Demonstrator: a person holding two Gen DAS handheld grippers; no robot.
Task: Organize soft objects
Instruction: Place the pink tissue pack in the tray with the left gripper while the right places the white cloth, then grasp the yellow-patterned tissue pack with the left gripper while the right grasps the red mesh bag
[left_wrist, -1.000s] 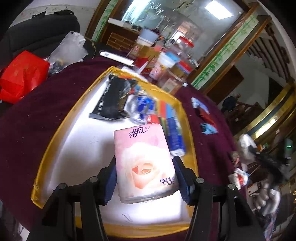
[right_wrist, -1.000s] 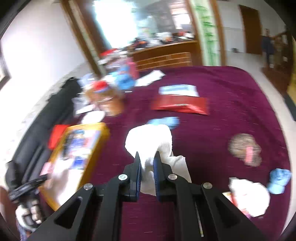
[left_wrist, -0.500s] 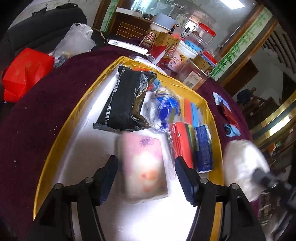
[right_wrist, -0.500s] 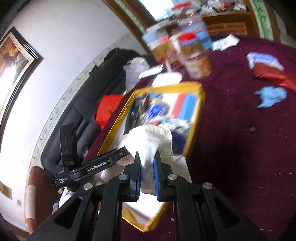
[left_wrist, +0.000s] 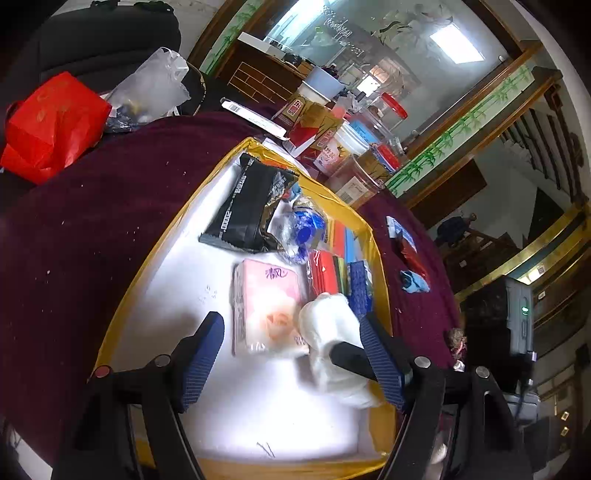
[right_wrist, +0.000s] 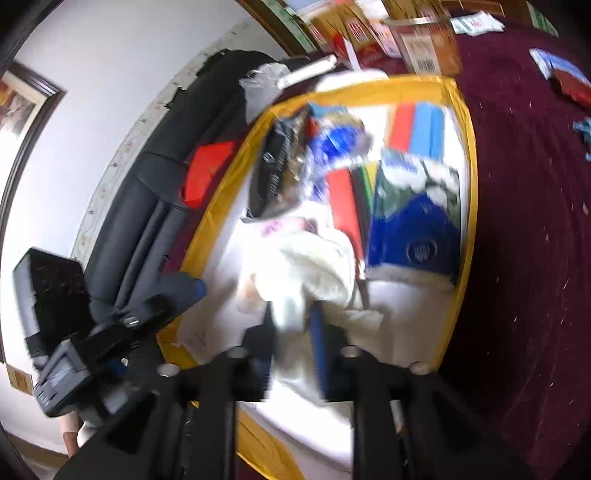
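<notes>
A yellow-rimmed white tray (left_wrist: 159, 243) (right_wrist: 467, 155) lies on the maroon tablecloth. In it lie a pink tissue pack (left_wrist: 267, 302), a black snack bag (left_wrist: 245, 203), a blue-white wrapper (left_wrist: 304, 227), red and blue packs (left_wrist: 328, 275) and a blue tissue pack (right_wrist: 413, 225). My left gripper (left_wrist: 291, 358) is open above the tray, with the pink pack lying free beyond its fingers. My right gripper (right_wrist: 293, 328) is over the tray with a white cloth (right_wrist: 310, 269) (left_wrist: 332, 332) between its fingers; the view is blurred, so its hold is unclear.
Jars and boxes (left_wrist: 343, 147) stand past the tray's far end. A red bag (left_wrist: 48, 125) and a clear plastic bag (left_wrist: 147, 88) lie at the left. A red packet (left_wrist: 410, 251) and a blue cloth (left_wrist: 413, 282) lie on the tablecloth at the right.
My left gripper opened wider and drew back from the pink tissue pack, which stays in the tray. My right gripper carried the white cloth from the tablecloth over into the tray.
</notes>
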